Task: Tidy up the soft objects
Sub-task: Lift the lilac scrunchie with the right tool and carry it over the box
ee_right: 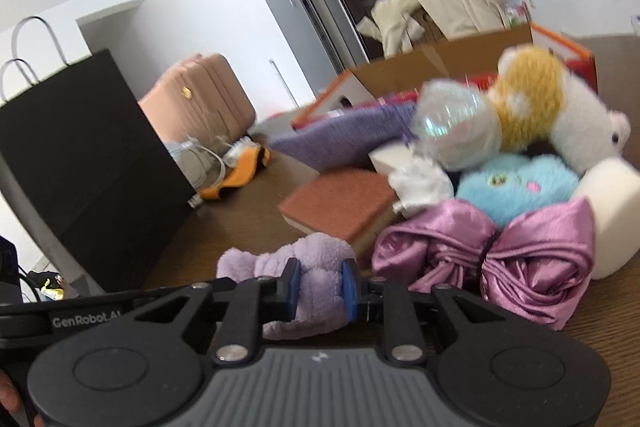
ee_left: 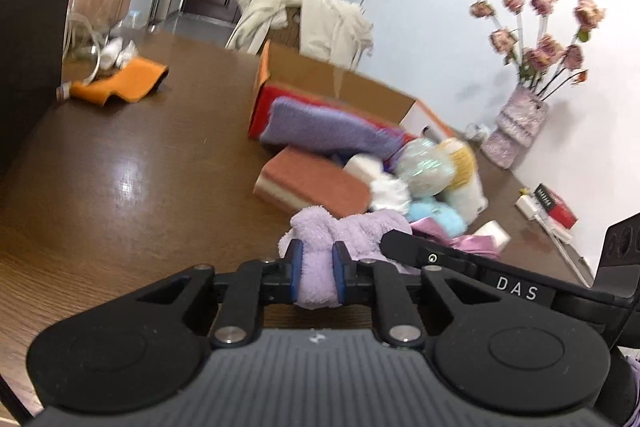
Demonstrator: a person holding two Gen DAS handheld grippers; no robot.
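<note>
Here both tools are clamped on the same lilac fleece cloth (ee_left: pixel 320 267): the left tool (ee_left: pixel 316 269) pinches one bunched part, the right tool (ee_right: pixel 320 287) another. To fold it neatly, I'd lift evenly and keep it taut. Just beyond lie a pink satin bow (ee_right: pixel 520 259), plush toys (ee_right: pixel 516 183), and farther, the open cardboard box (ee_left: pixel 332 83) on the bench (ee_left: pixel 140 167).
</note>
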